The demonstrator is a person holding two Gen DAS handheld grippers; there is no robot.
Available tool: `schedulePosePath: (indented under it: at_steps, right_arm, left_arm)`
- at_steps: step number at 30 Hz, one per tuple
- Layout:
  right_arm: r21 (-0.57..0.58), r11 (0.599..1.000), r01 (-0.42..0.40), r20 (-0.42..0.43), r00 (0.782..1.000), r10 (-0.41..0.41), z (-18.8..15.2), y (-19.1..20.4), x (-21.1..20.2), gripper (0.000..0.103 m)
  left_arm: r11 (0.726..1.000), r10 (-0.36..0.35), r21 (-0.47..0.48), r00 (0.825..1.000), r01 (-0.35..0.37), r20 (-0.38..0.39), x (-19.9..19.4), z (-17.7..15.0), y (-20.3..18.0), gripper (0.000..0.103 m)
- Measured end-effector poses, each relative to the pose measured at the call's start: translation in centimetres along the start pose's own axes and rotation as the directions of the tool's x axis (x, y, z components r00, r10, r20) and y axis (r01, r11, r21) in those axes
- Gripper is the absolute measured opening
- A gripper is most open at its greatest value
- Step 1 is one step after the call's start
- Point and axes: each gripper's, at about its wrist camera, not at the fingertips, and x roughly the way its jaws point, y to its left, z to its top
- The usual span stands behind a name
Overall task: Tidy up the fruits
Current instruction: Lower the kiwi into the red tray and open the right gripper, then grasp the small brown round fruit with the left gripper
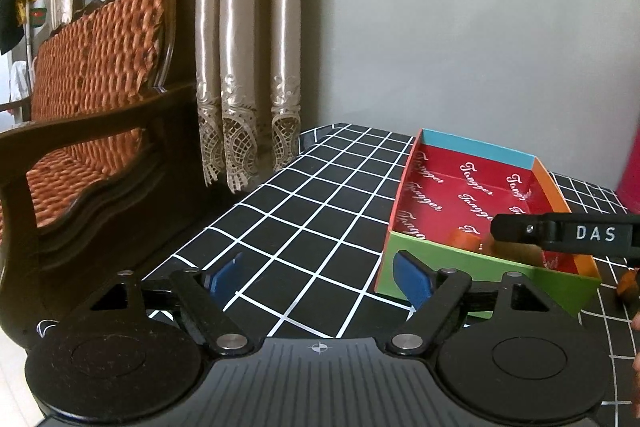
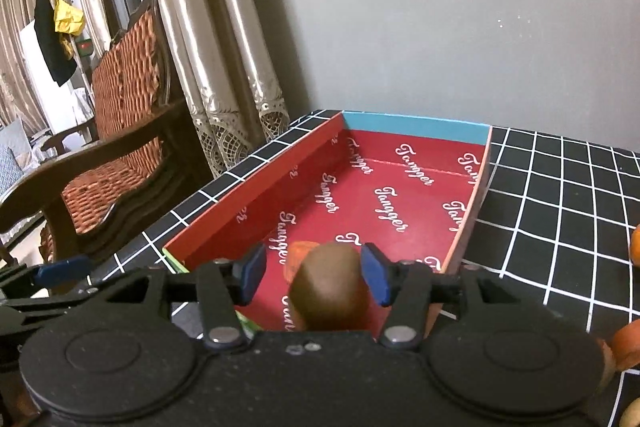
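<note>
A shallow box (image 1: pixel 472 259) with a red "Tangger" printed inside, a green near wall and a blue far wall sits on the checked table; in the right wrist view it (image 2: pixel 256 203) lies straight ahead. My right gripper (image 2: pixel 316 273) is open over the box's near end, with a brown kiwi-like fruit (image 2: pixel 330 287) between the blue pads, not pinched. An orange fruit (image 2: pixel 298 259) lies in the box beside it. The right gripper's black finger (image 1: pixel 560 233) shows above the box. My left gripper (image 1: pixel 320 277) is open and empty left of the box.
The table has a black cloth with white grid lines (image 1: pixel 304 227). Orange fruits lie on the cloth right of the box (image 2: pixel 628 343), and one shows at the left wrist view's right edge (image 1: pixel 628 283). A wooden sofa (image 1: pixel 88 131) and curtains (image 1: pixel 248 67) stand left of the table.
</note>
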Motion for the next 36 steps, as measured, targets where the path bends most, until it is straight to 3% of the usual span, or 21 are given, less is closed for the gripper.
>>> schedulePosePath:
  at_steps: [3,5,6,9,14,20,25,31,36]
  right_arm:
    - [0.013,1.000,-0.012,0.023,1.000,0.011,0.1,-0.2,-0.7,0.056]
    - [0.027,0.999,-0.026,0.051,0.998,0.025,0.2,-0.3,-1.4,0.080]
    - [0.030,0.999,-0.027,0.068,0.997,0.025,0.3,-0.4,-1.8,0.084]
    - [0.018,1.000,-0.022,0.108,0.994,0.020,0.7,-0.5,-3.2,0.084]
    - [0.039,0.999,0.010,0.153,0.988,-0.016,1.0,-1.9,-5.7,0.096]
    - [0.096,0.992,0.082,0.182,0.978,-0.098,0.9,-5.4,-9.2,0.099]
    - [0.202,0.967,0.153,0.219,0.956,-0.196,-0.3,-9.6,-13.5,0.102]
    - [0.308,0.926,0.220,0.237,0.924,-0.298,-2.7,-13.5,-18.2,0.102]
    - [0.342,0.908,0.243,0.236,0.913,-0.333,-4.3,-15.4,-20.3,0.102]
  left_arm:
    - [1.000,-0.002,0.002,1.000,0.002,0.001,0.0,0.1,-0.3,0.081]
    - [1.000,-0.005,0.007,1.000,0.005,0.004,0.0,0.1,-0.6,0.082]
    - [1.000,-0.004,0.010,1.000,0.004,0.007,-0.1,0.1,-0.7,0.082]
    - [1.000,-0.012,0.013,1.000,0.012,0.014,-0.3,0.1,-1.4,0.083]
    - [0.998,-0.045,0.035,0.998,0.043,0.041,-1.0,0.1,-3.1,0.084]
    - [0.992,-0.095,0.097,0.992,0.086,0.089,-2.3,0.0,-6.2,0.087]
    - [0.976,-0.174,0.155,0.978,0.155,0.118,-3.7,-0.3,-9.5,0.088]
    - [0.936,-0.284,0.249,0.951,0.247,0.123,-5.2,-1.2,-14.5,0.088]
    - [0.890,-0.351,0.343,0.931,0.300,0.096,-5.6,-2.3,-19.4,0.088]
